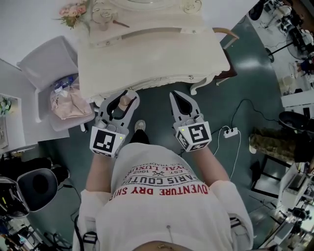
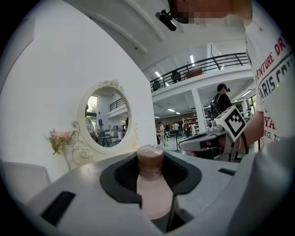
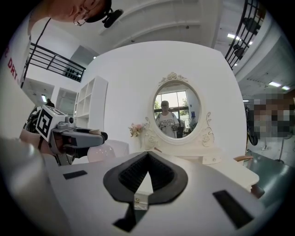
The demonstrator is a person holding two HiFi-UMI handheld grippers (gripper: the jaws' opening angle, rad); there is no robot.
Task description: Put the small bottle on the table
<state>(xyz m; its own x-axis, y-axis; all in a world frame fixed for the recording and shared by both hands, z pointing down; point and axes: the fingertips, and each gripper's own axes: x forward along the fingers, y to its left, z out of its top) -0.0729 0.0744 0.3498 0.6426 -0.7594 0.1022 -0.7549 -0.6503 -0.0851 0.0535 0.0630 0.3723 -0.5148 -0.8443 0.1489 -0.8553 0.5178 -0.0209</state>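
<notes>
A small pale pink bottle point(image 1: 122, 102) with a brown cap point(image 2: 150, 156) stands between the jaws of my left gripper point(image 1: 120, 99), which is shut on it and held in the air just in front of the cream dressing table point(image 1: 147, 59). In the left gripper view the bottle point(image 2: 153, 189) fills the gap between the grey jaws. My right gripper point(image 1: 174, 96) hovers beside it, level with it, jaws shut with nothing between them point(image 3: 147, 156). Both point toward the table's front edge.
An oval mirror point(image 3: 176, 110) and pink flowers point(image 1: 73, 12) stand at the table's back. A white bin point(image 1: 46, 66) with a bag in it sits at the left. A power strip point(image 1: 229, 131) and cable lie on the floor to the right. A chair point(image 1: 226, 33) stands at the table's right end.
</notes>
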